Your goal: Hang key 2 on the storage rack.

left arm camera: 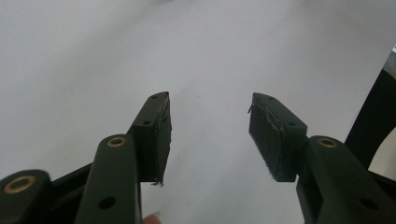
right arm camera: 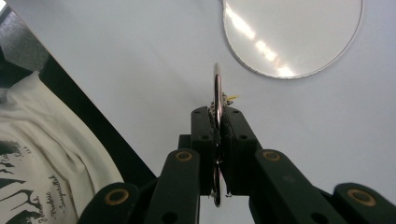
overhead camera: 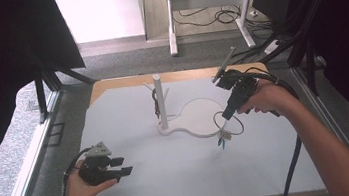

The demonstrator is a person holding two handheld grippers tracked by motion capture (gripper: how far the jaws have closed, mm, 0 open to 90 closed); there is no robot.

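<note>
So the right gripper point(overhead camera: 227, 114) is up around 2 o'clock from the middle of the table point(overhead camera: 182, 177), pointing down, with its jaws clamped tight on a thin metal ring point(overhead camera: 228, 123). In the right gripper view you can see the ring point(right arm camera: 217, 88) edge-on, squeezed between the two pads and sticking out past the tips. Something small with a teal bit, a charm point(overhead camera: 222, 140) I think, hangs off the ring's bottom, just above the table or touching it, can't tell which.

The stand point(overhead camera: 160, 102) sits at about 12 o'clock: a white upright post on a flat white base point(overhead camera: 200, 117) with a round lobe. The ring is right at the base's 4 o'clock edge. A dark thing point(overhead camera: 155, 103) dangles from one of the post's pegs, too small to make out.

The left gripper point(overhead camera: 122, 167) is down at 8 o'clock, in the person's hand point(overhead camera: 80, 190), jaws spread wide with nothing between them. No real containers here; the base lobe is bare.
</note>
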